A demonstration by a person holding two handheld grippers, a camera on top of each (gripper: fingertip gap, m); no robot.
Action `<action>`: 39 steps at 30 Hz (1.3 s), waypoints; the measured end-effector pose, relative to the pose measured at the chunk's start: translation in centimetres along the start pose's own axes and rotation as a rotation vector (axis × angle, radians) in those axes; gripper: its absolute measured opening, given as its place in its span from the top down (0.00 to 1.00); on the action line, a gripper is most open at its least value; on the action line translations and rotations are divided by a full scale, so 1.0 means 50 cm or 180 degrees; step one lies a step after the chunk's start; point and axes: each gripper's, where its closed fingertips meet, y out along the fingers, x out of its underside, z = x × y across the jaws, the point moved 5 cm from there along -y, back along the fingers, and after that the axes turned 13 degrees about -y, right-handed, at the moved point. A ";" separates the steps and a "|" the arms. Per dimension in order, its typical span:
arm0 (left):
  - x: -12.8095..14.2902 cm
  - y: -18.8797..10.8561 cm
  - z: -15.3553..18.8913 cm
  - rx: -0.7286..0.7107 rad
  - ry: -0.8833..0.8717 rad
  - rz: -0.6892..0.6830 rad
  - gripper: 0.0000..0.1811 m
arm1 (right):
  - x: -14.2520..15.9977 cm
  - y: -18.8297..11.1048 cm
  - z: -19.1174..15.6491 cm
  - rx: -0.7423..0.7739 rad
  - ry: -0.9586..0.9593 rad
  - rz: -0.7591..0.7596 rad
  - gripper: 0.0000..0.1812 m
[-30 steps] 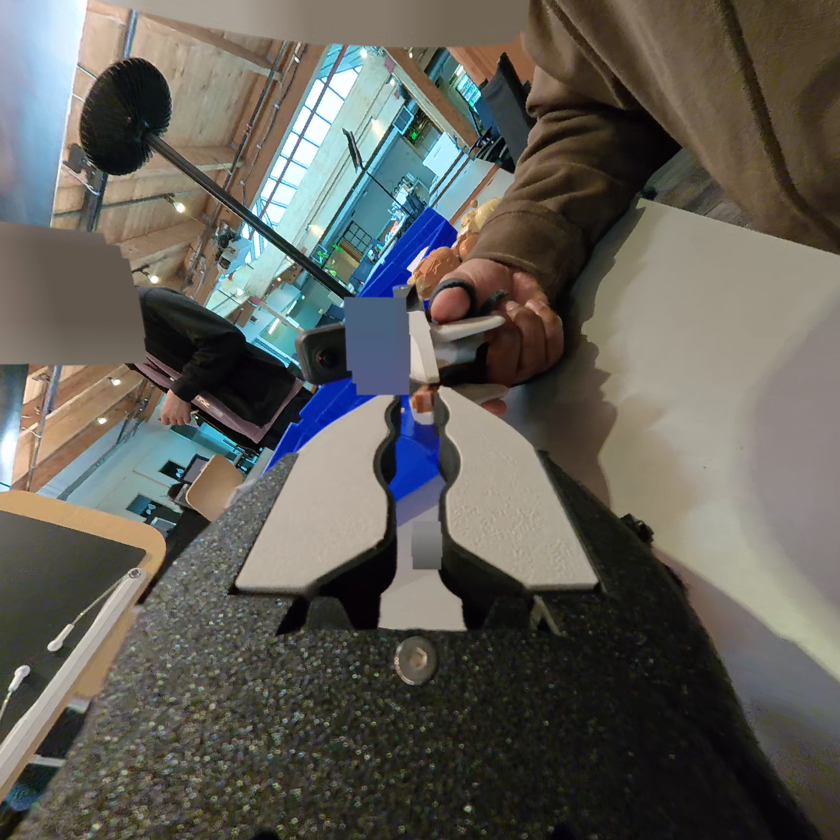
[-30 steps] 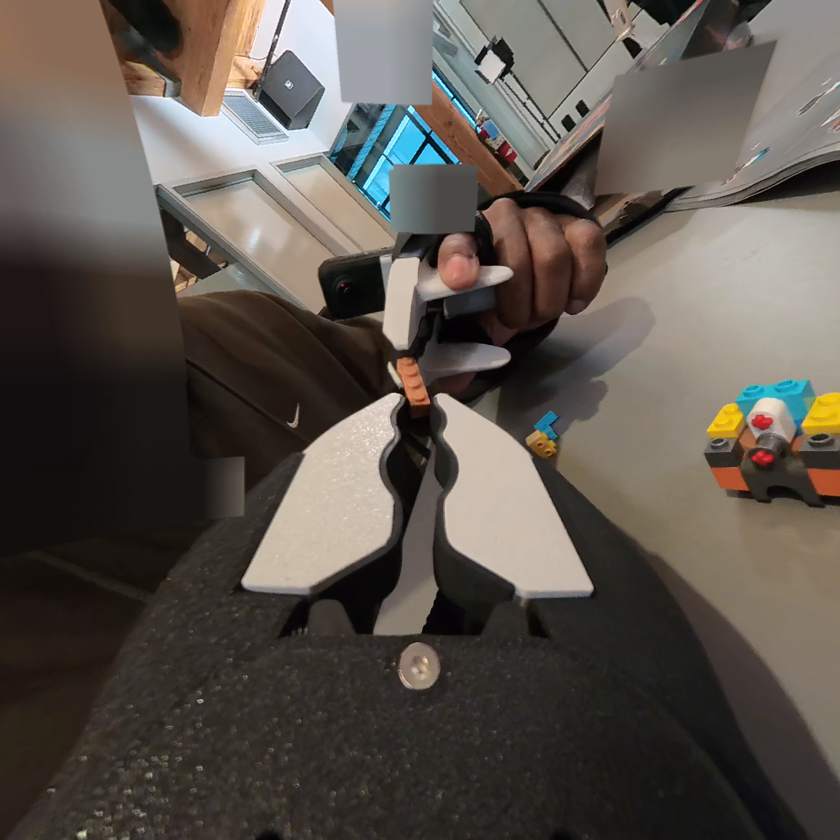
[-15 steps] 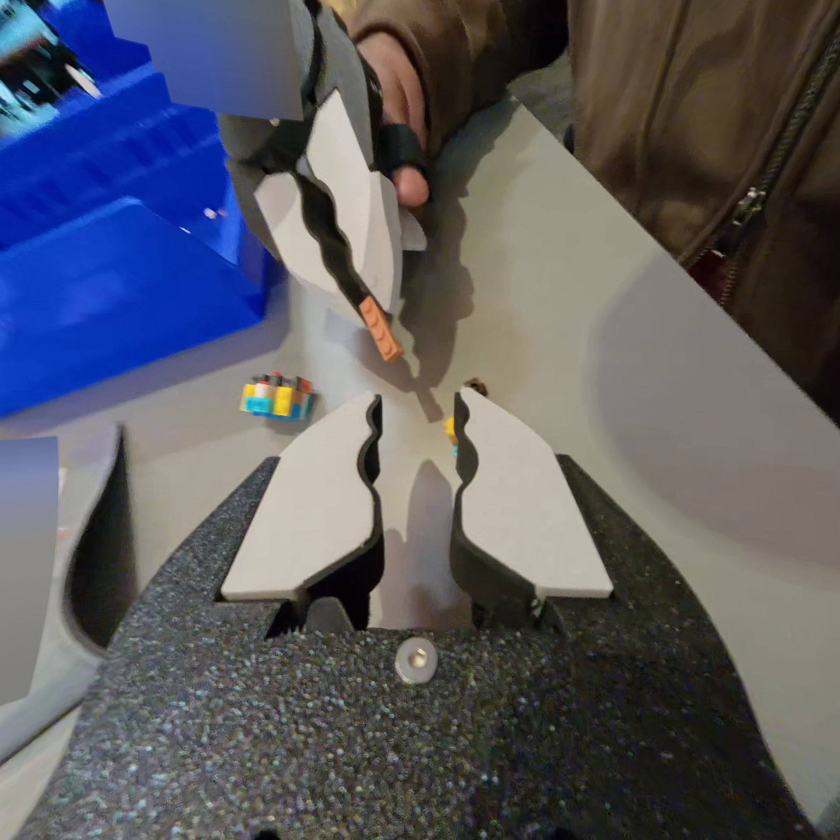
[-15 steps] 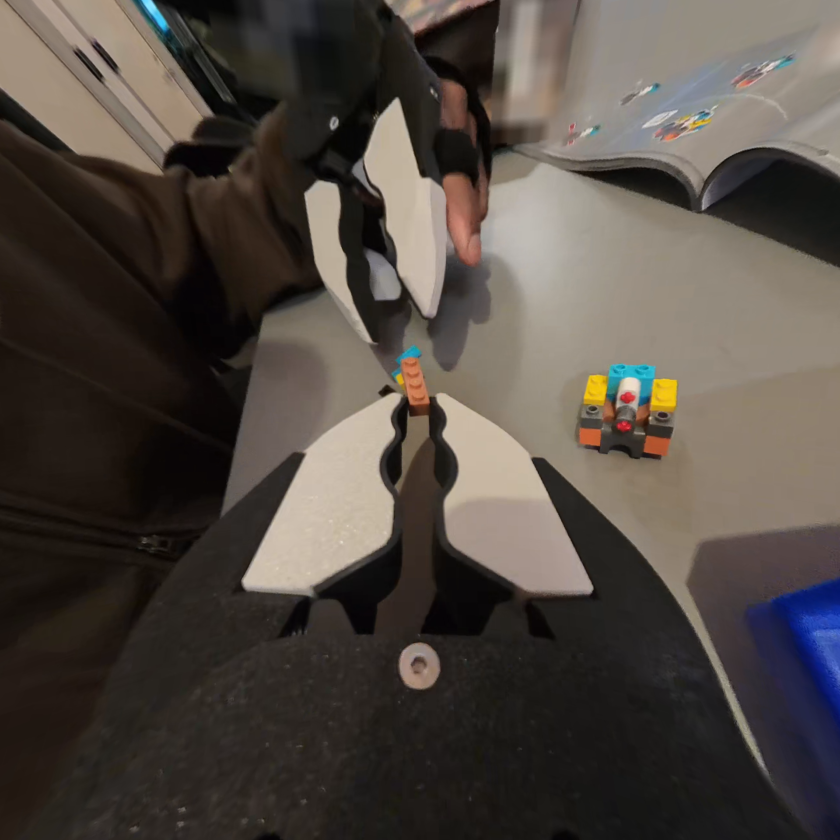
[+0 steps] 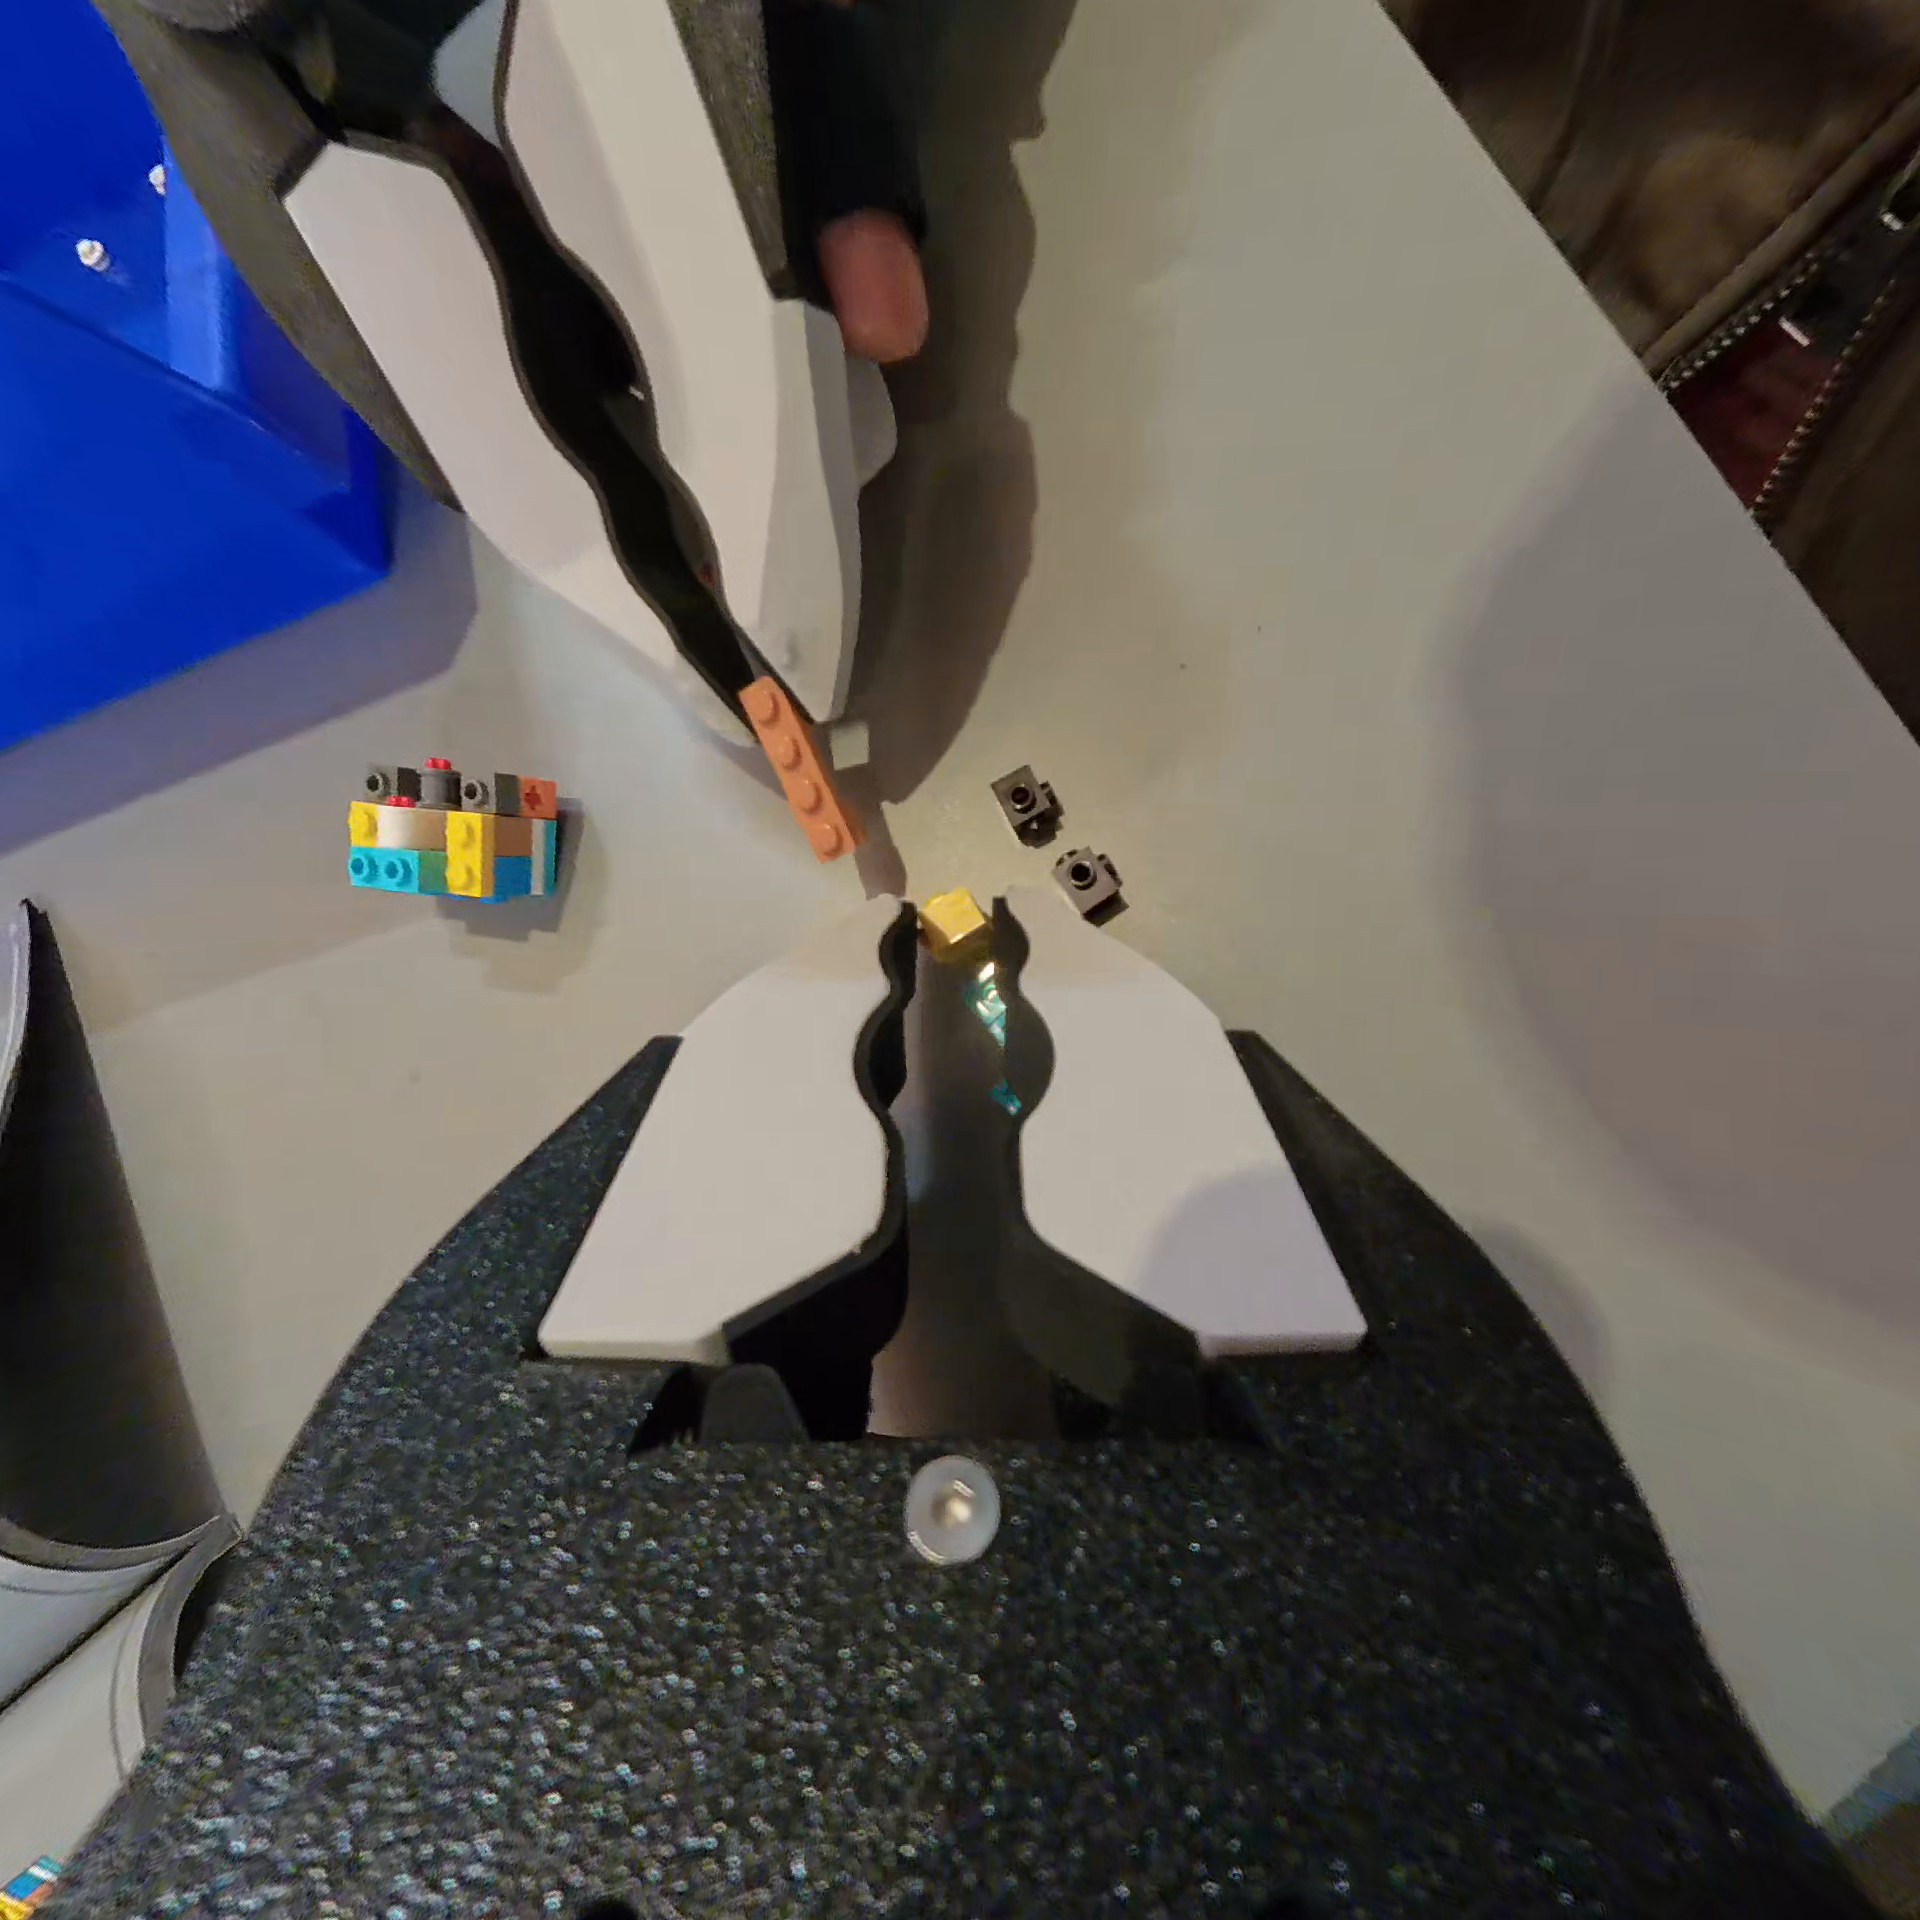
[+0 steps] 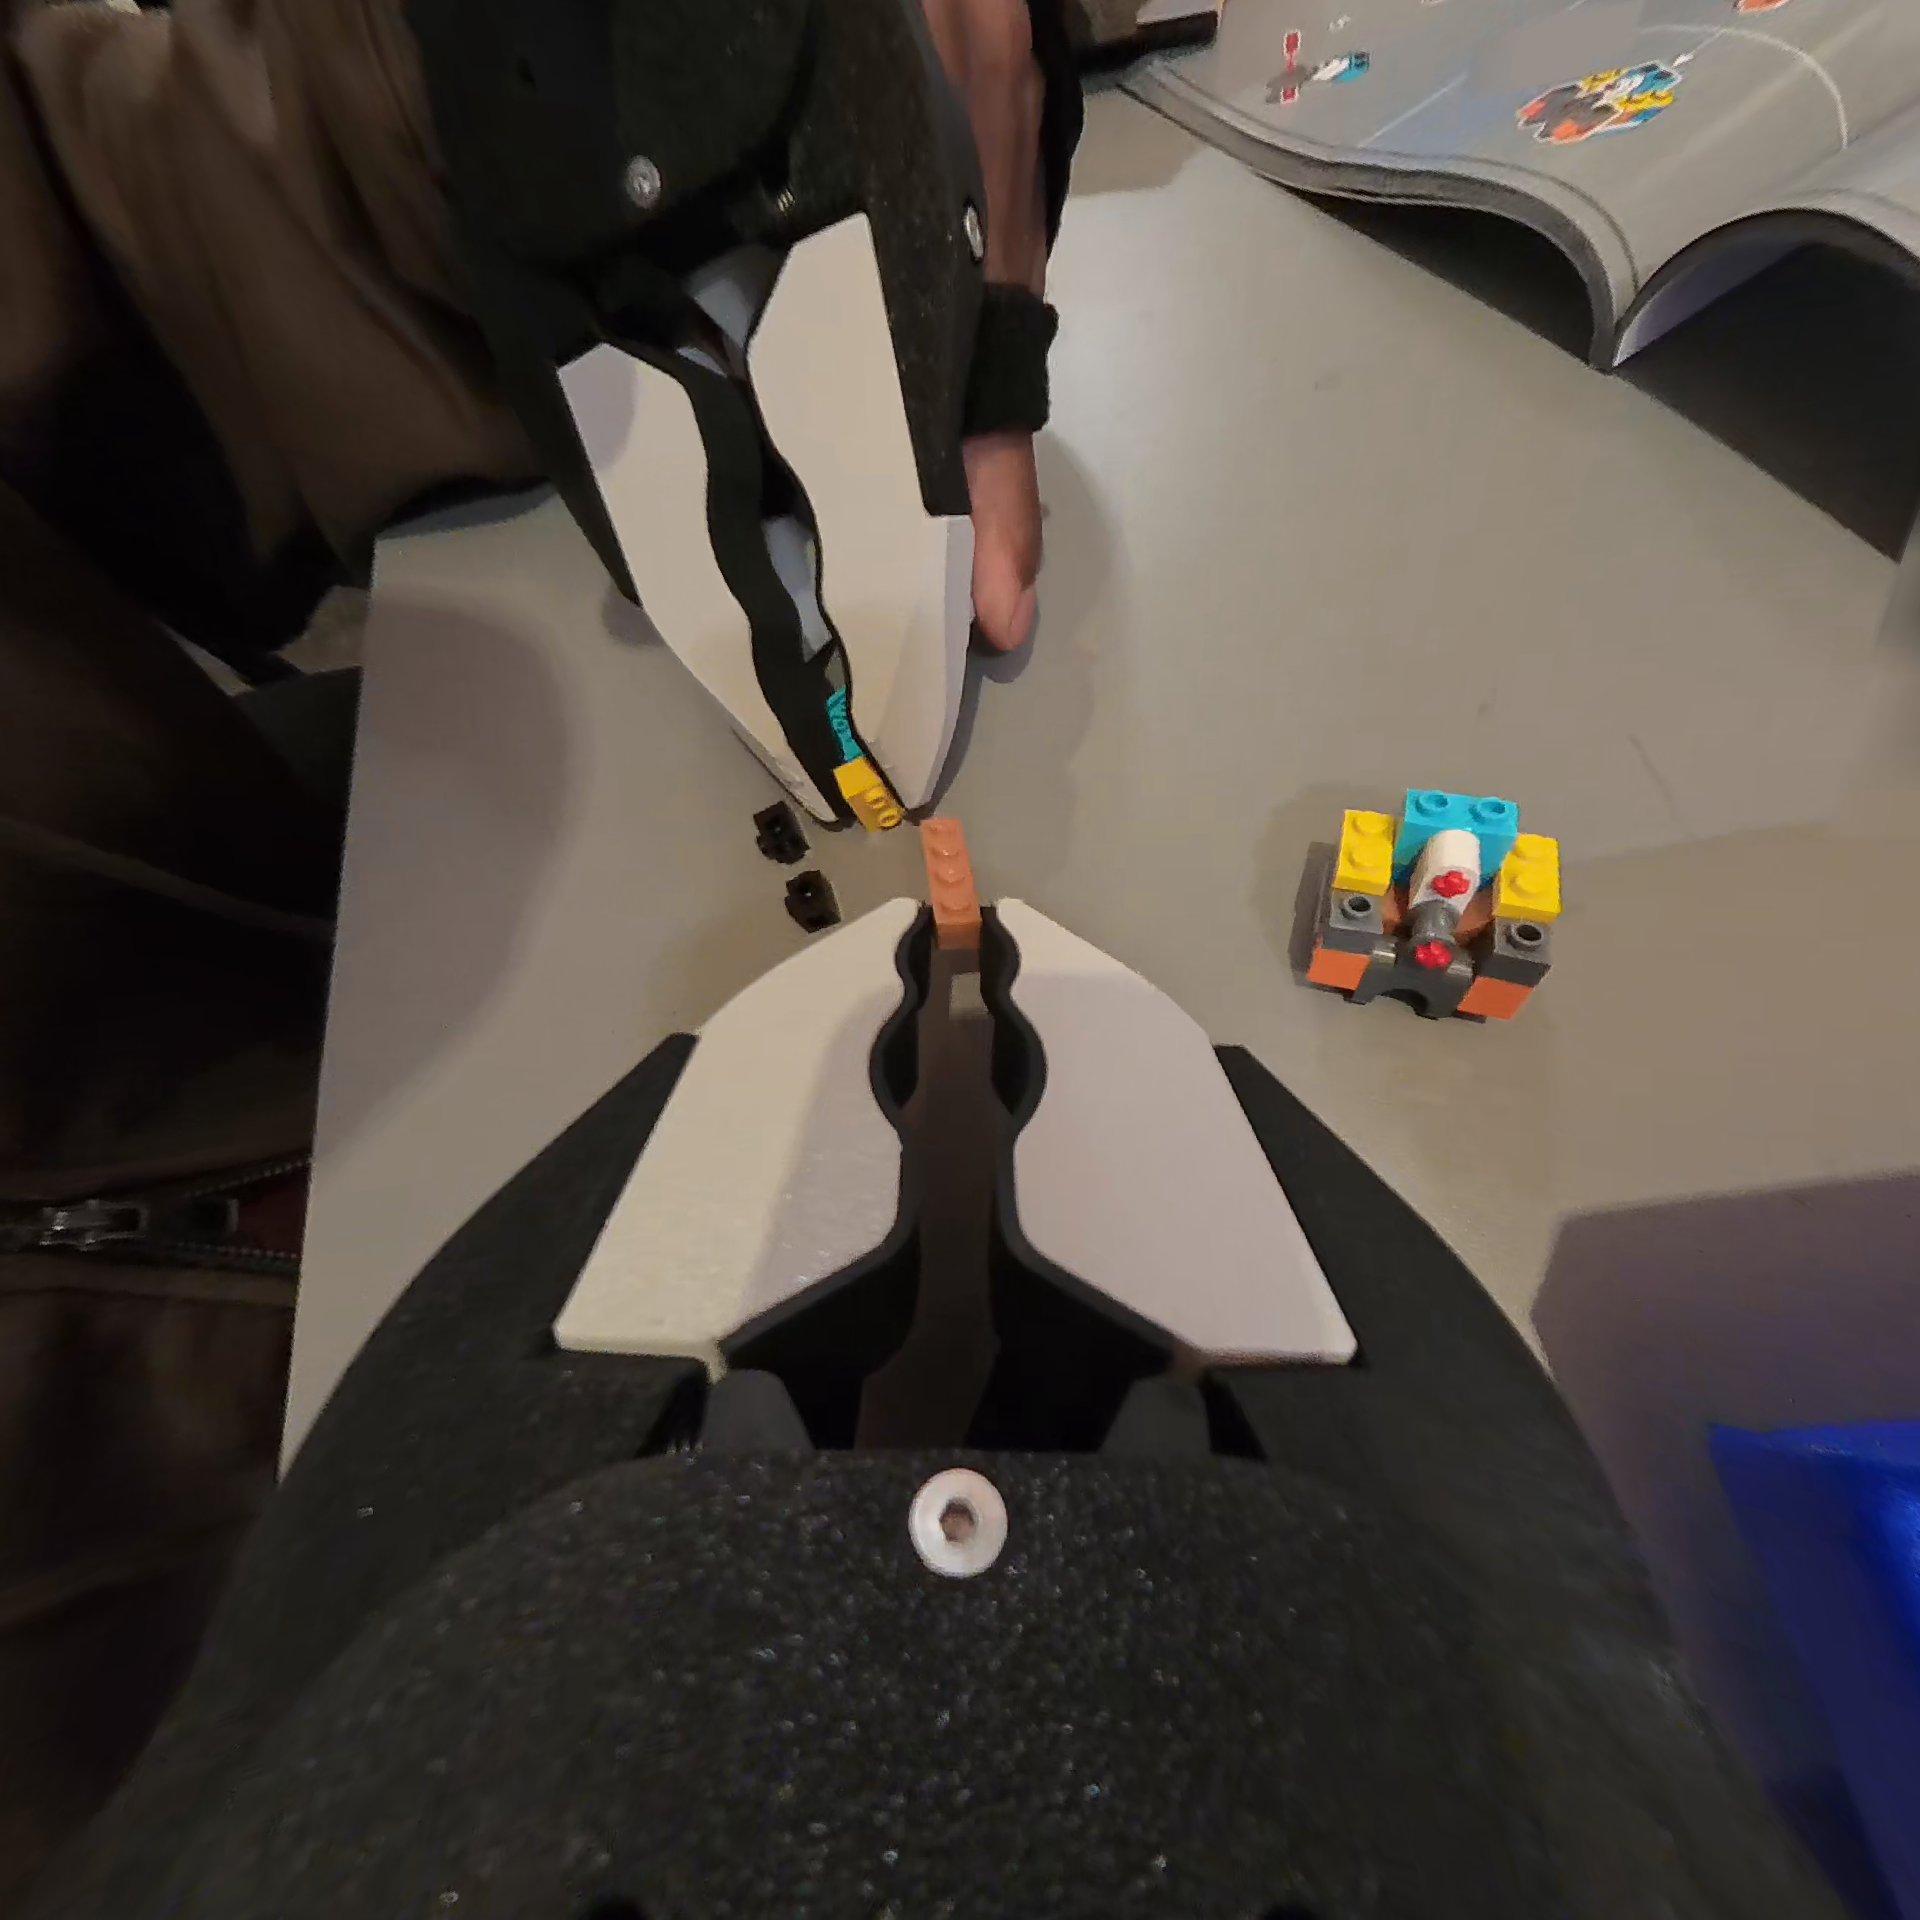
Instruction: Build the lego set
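Note:
My right gripper is shut on an orange four-stud plate, which sticks out past its tips just above the grey table. My left gripper is low on the table, its fingers closed around a small yellow-and-teal piece. That piece also shows in the right wrist view, right in front of the plate's tip. The partly built model of yellow, teal, grey and orange bricks stands apart to the right. In the left wrist view the model is at the left.
Two small dark bricks lie loose beside the gripper tips. An open instruction booklet lies at the far right. A blue bin stands at the table's edge. The person's brown jacket borders the near side. Spacing between my two grippers at the tips: around 4 cm.
Both grippers came down from facing each other in the air to the table. My left gripper narrowed from open onto the yellow-and-teal piece. The right kept the orange plate.

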 end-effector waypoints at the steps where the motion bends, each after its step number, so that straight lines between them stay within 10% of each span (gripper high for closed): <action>1: 0.000 0.000 -0.001 -0.0007 0.0007 0.0002 0.92 | 0.001 0.001 0.001 0.0005 0.0003 -0.0018 0.95; 39: -0.055 -0.046 -0.039 -0.0312 -0.0053 0.1237 0.93 | 0.010 -0.008 -0.003 -0.0019 -0.0348 -0.0090 0.87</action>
